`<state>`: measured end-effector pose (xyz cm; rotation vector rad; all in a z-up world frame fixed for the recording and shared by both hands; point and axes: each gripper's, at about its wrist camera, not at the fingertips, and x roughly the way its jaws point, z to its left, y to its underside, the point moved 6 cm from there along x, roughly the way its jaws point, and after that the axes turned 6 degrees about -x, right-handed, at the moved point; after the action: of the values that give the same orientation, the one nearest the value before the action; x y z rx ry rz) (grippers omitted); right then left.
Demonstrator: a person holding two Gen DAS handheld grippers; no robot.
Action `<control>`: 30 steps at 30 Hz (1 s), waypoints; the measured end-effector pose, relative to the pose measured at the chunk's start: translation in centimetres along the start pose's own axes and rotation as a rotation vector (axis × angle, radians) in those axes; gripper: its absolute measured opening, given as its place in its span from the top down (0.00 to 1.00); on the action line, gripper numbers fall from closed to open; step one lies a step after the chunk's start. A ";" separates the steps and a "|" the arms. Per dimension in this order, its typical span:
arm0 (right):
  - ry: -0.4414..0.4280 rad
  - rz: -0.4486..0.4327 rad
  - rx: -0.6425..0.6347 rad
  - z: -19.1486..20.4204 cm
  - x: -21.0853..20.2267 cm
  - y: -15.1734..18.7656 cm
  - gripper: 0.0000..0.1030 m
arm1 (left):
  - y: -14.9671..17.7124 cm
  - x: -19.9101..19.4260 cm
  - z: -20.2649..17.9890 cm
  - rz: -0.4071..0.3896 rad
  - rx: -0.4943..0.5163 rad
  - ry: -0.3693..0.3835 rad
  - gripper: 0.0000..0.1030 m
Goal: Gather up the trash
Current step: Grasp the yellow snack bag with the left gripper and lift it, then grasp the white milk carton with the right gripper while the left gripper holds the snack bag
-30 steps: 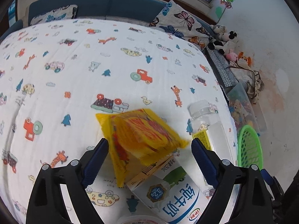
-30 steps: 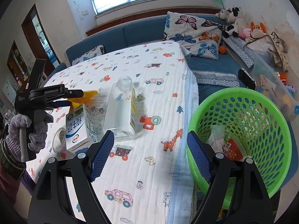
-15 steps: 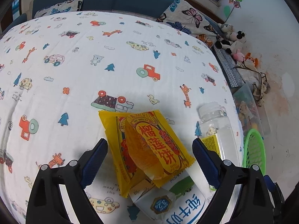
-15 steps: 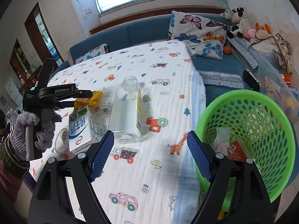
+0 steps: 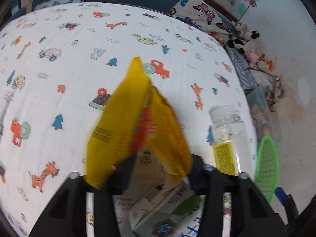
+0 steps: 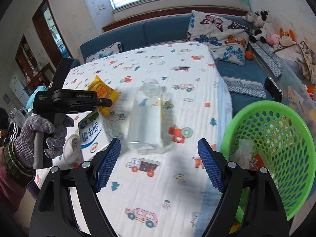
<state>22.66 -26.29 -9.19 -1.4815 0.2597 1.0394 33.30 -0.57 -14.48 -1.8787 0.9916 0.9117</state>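
Observation:
A yellow snack wrapper [image 5: 138, 118] stands buckled into a ridge between the fingers of my left gripper [image 5: 158, 167], whose jaws are closing and pinch its lower edges. The right wrist view shows the same wrapper [image 6: 101, 92] at the left gripper [image 6: 106, 102], held by a gloved hand. Under the wrapper lies a milk carton [image 5: 158, 207], also visible in the right wrist view [image 6: 89, 136]. A clear plastic bottle [image 6: 147, 122] lies just ahead of my right gripper [image 6: 159, 164], which is open with nothing between its blue pads. The green basket [image 6: 256, 106] stands to the right.
The table's cartoon-print cloth [image 6: 177, 83] ends at a right edge beside the basket, which holds some trash [image 6: 248, 154]. A round white lid [image 6: 71, 146] lies by the carton. Behind are a blue sofa [image 6: 162, 29], a butterfly pillow [image 6: 217, 33] and plush toys [image 6: 262, 23].
The left jaws have come together on the yellow wrapper, which lay flat and now stands folded up between them. The right gripper has drifted sideways, bringing the bottle in line between its open fingers.

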 end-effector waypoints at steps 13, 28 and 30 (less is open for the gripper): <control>-0.088 0.036 -0.166 6.5 2.0 -0.9 0.23 | -0.1 -4.3 0.3 -0.091 0.080 0.025 0.89; -0.133 0.170 -0.466 11.7 7.1 0.0 0.32 | 0.0 -8.2 3.9 -0.135 0.065 0.023 0.89; -0.137 0.178 -0.497 12.1 7.6 -0.1 0.32 | 0.2 -8.3 4.3 -0.134 0.065 0.025 0.89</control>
<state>21.69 -12.50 -12.73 -1.8420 0.0325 1.4141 28.61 5.57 -9.21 -1.8813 0.8880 0.7707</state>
